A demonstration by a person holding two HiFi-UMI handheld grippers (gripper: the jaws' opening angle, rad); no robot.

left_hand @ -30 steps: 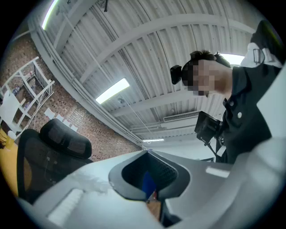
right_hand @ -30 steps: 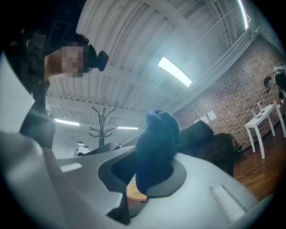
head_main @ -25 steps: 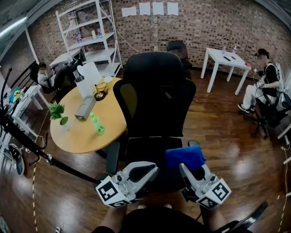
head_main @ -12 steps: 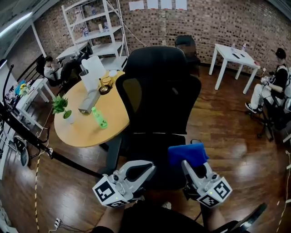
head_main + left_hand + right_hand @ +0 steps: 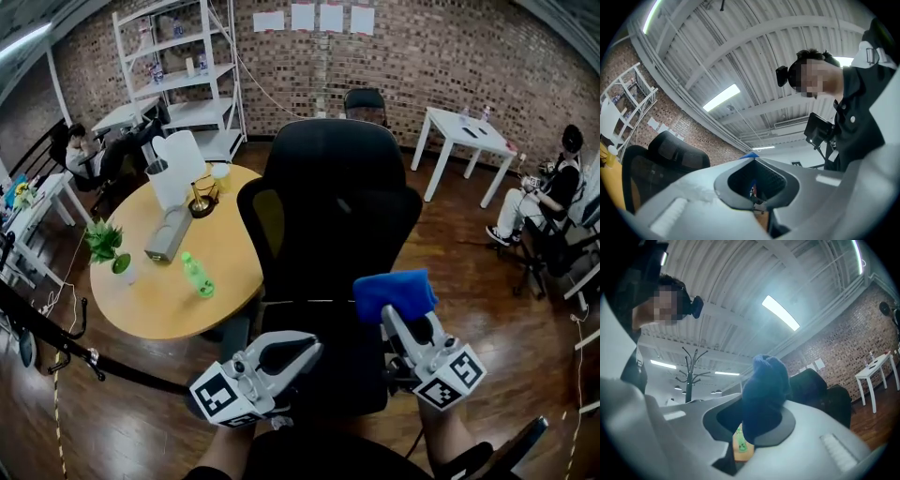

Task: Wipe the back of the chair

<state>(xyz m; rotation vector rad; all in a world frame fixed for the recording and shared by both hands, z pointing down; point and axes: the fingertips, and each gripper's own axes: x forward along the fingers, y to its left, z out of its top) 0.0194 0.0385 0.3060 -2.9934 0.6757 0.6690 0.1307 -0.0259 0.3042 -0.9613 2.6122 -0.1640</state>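
**Cloth in the right jaws, chair back straight ahead**

Head view: the chair back stands upright in front of both tools, its long axis running top to bottom, with the headrest above and the seat below, between it and the person. The right hand-held gripper pinches a bunched blue cloth and sits near the back's lower right edge, apart from it. The left hand-held gripper hovers lower over the seat, more toward the middle. The round bench lies well off to the left.

Left gripper view: the left hand-held gripper has its jaws pressed together at the tips with nothing held between them. The chair back shows to the left of the jaws.

Right gripper view: the jaws are clamped on the blue cloth, which bulges up past the tips. The chair back shows just beyond and to the right of it.

Judging from this, the right tool is the nearer one and carries the cloth, so the move calls for pushing it forward and up onto the back.
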